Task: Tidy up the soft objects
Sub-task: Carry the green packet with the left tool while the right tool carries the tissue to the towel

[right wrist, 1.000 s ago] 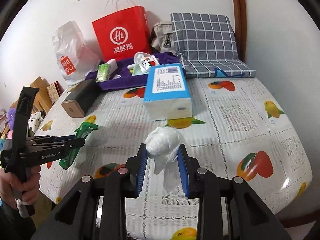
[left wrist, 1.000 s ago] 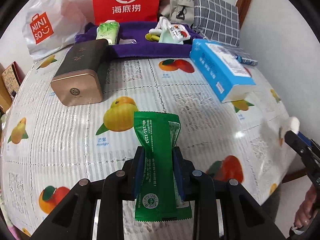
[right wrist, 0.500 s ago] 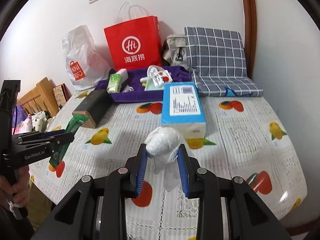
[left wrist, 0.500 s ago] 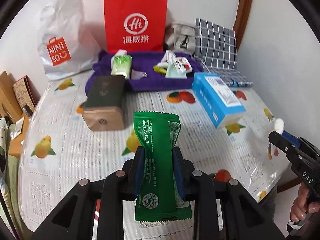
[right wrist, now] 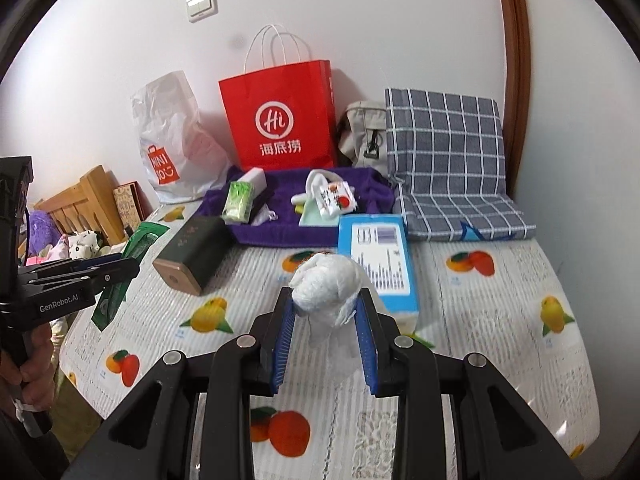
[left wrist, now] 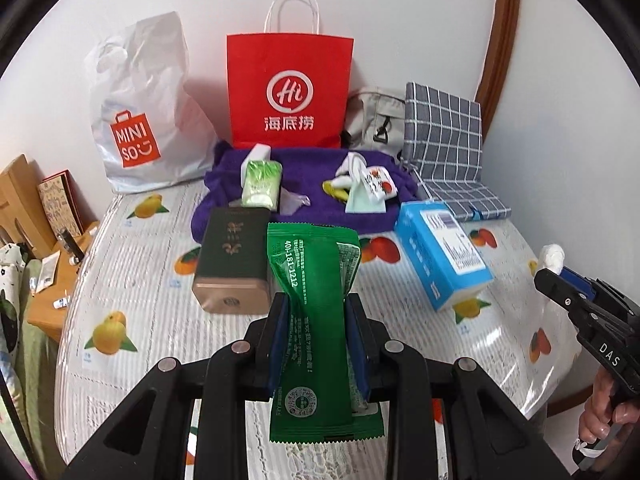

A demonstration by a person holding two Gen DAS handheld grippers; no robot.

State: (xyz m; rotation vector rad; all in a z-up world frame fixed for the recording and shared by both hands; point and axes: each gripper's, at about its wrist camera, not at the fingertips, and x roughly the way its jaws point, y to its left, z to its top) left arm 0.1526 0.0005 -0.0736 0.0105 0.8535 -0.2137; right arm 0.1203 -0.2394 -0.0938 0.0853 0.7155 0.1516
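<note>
My left gripper (left wrist: pixel 316 316) is shut on a green soft packet (left wrist: pixel 316 304), held upright above the table's near edge; both show in the right wrist view, gripper (right wrist: pixel 116 270), packet (right wrist: pixel 136 252). My right gripper (right wrist: pixel 326 312) is shut on a white crumpled plastic bag (right wrist: pixel 326 286); it shows at the right of the left wrist view (left wrist: pixel 552 256). A purple cloth tray (left wrist: pixel 304 184) at the back holds a light green tissue pack (left wrist: pixel 261 184) and small white pouches (left wrist: pixel 366 188).
A dark box with a gold end (left wrist: pixel 234 260) and a blue tissue box (left wrist: pixel 440 252) lie on the fruit-print tablecloth (left wrist: pixel 160 320). A red paper bag (left wrist: pixel 290 92), a white Miniso bag (left wrist: pixel 140 108), a beige bag and a grey checked cushion (left wrist: pixel 444 132) stand behind.
Both grippers have risen and pulled back from the table, each keeping its hold. More of the wall and back objects shows.
</note>
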